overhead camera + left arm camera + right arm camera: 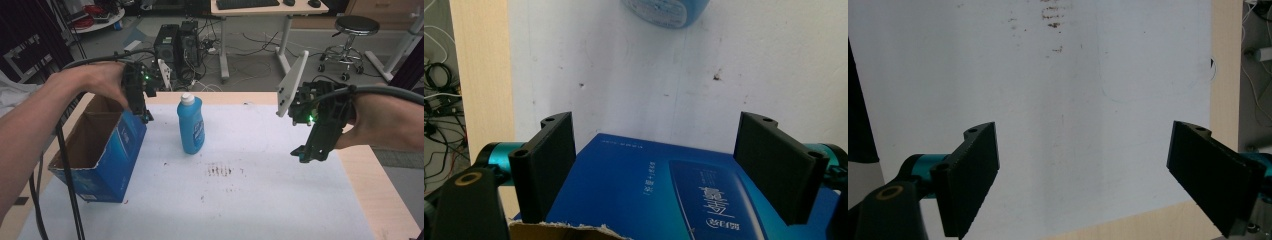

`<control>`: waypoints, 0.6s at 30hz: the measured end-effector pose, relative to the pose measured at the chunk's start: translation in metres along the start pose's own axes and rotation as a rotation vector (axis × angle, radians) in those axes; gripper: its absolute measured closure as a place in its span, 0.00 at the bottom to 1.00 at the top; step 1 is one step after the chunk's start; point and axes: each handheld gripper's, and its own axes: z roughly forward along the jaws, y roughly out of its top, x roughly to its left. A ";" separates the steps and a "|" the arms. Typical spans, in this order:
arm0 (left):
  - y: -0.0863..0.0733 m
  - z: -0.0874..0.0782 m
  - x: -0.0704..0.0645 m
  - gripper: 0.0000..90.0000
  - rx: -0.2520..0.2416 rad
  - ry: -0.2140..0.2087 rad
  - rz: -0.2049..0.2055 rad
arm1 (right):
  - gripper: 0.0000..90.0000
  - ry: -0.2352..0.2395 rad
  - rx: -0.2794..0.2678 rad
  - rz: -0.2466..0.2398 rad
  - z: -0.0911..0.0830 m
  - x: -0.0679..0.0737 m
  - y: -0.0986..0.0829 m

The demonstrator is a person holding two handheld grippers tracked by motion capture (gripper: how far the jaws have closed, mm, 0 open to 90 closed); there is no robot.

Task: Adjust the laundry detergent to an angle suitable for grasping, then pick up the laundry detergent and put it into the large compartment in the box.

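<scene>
Blue box (664,195) beneath parted left fingers (546,165).

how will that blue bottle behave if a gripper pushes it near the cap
The bottle stands upright, tall on a narrow base, so a high push would probably tip it. Its smooth plastic may slip between gripper pads. It looks largely full, so likely heavy for its size.

Looks like an office or lab: computer towers (176,47) with tangled cables on the floor, far desk with keyboard (247,4), rolling stool (350,42) far right.
</scene>
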 end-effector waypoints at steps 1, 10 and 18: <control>0.001 0.000 0.000 0.19 -0.003 -0.001 -0.004 | 0.14 0.000 0.001 0.000 -0.002 0.000 0.000; 0.004 0.001 -0.004 0.19 0.015 -0.007 0.010 | 0.14 -0.001 0.008 -0.010 -0.003 0.003 0.002; 0.003 -0.003 -0.009 0.19 0.015 -0.020 -0.010 | 0.14 0.000 0.002 -0.013 -0.005 0.005 0.003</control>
